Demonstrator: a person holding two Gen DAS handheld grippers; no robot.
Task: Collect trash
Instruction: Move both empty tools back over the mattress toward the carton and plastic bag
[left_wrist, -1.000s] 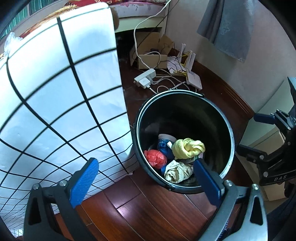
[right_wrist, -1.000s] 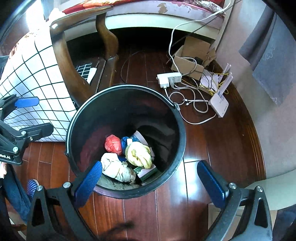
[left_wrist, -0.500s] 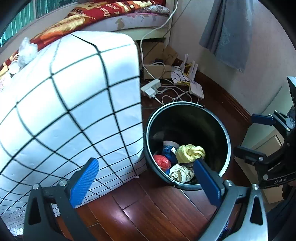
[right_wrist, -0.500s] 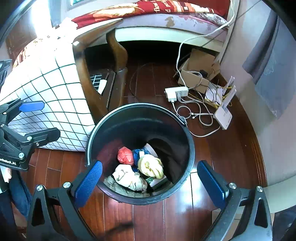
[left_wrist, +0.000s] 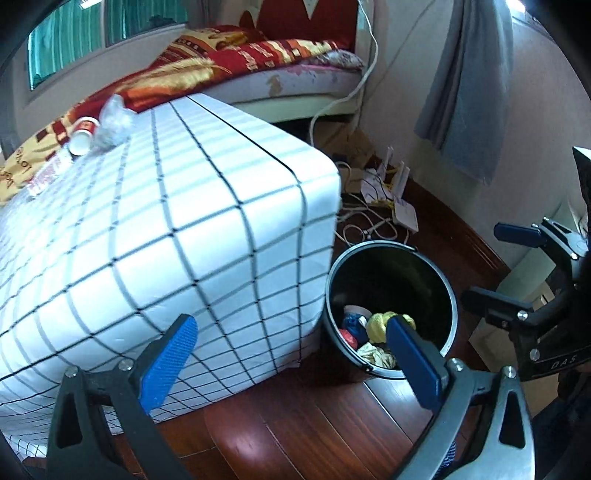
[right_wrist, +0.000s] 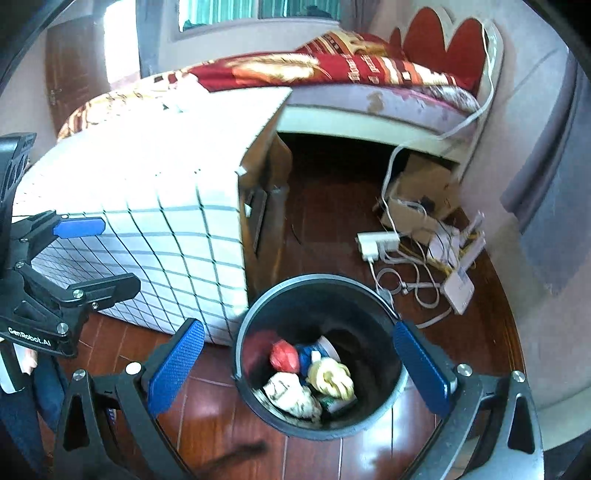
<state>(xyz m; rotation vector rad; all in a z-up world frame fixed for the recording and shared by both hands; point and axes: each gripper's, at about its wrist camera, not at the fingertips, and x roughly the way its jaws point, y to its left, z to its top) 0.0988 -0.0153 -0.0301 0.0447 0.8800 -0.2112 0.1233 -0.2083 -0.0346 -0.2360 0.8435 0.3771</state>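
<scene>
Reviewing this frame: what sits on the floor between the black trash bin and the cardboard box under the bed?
In the right wrist view, a white power strip and loose white cables lie on the wood floor between the black trash bin and the cardboard box.

Daylight enters from the windows (right_wrist: 258, 9) behind the bed and washes the room in a cool, fairly bright tone. In the right wrist view the checked cloth (right_wrist: 155, 155) over the tabletop is blown out to near white on top, and the whole frame is softened by motion blur. The wooden floor (left_wrist: 295, 435) carries glossy reflections. The bin (right_wrist: 314, 295) is dark inside. Both fisheye views bend straight lines and darken to black at the corners.
</scene>
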